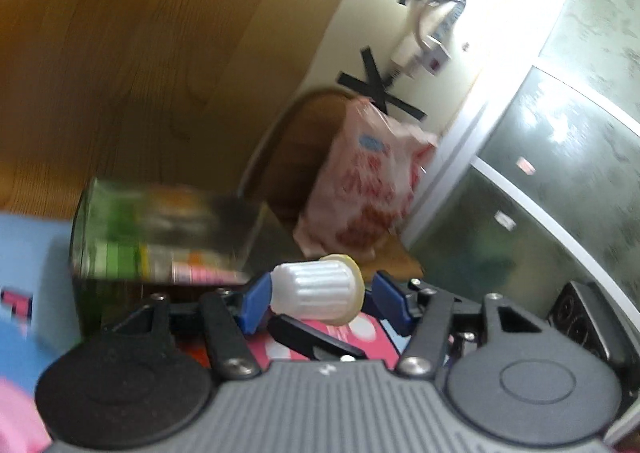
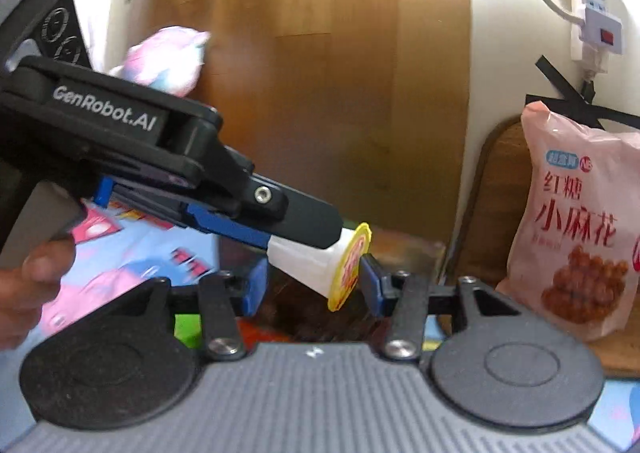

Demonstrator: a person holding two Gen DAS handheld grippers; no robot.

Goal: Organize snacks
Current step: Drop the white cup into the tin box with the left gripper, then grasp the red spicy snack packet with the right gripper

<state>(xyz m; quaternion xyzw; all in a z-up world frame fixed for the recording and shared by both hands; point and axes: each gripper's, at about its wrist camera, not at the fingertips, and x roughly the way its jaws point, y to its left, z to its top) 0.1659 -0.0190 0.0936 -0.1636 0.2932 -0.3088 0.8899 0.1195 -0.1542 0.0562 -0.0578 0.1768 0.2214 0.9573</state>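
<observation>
Jelly cup [image 2: 320,267], clamped by our left gripper [image 1: 316,299], could slip; right gripper [image 2: 312,285] gapes at 6 o'clock.

Each gripper [image 1: 316,301] has blue fingers [image 2: 256,285], black linkage arms with silver screws and a ribbed grey body; one black casing reads "GenRobot.AI"; bare-skinned hand [image 2: 30,289].

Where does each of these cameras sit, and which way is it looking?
Left wrist: on the left gripper, looking along its blue fingers at a jelly cup, with a pink snack bag beyond.
Right wrist: on the right gripper, facing the jelly cup side-on; the left gripper and the person's left hand show.
Shared: the jelly cup and the snack bag.
</observation>
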